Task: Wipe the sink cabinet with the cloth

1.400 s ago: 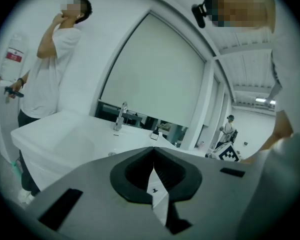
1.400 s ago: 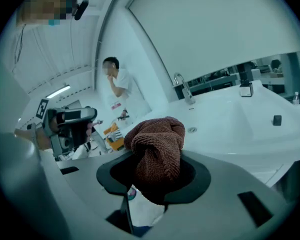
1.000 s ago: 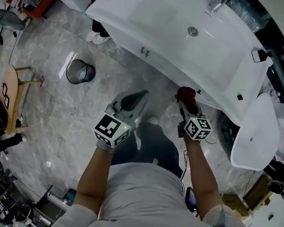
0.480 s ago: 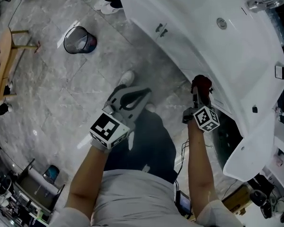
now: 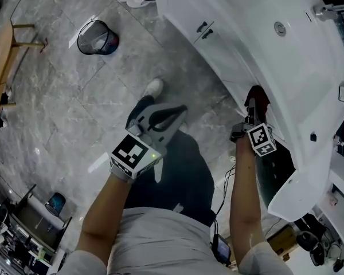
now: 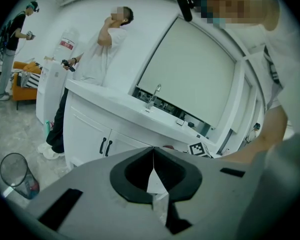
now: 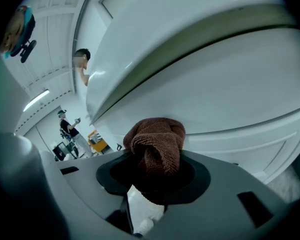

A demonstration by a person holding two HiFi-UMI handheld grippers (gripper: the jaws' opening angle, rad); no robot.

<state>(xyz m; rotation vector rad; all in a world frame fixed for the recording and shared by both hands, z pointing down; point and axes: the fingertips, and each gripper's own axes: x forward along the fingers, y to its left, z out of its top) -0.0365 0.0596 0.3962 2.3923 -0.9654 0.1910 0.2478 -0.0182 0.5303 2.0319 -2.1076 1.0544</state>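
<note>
While the right gripper [image 5: 255, 106] is clamped on the bunched brown cloth [image 7: 157, 146], its jaws hold the wad so that it bulges past their tips toward the white sink cabinet [image 5: 232, 62]. The cloth sits at the cabinet's front panel, just under the countertop overhang; actual contact cannot be confirmed. The left gripper [image 5: 178, 112] has its jaws closed together with nothing between them and is held over the grey marble floor [image 5: 63, 102], apart from the cabinet. Two dark door handles [image 5: 204, 29] lie farther along the cabinet front, and a wire waste bin [image 5: 97, 38] stands on the floor well apart.
</note>
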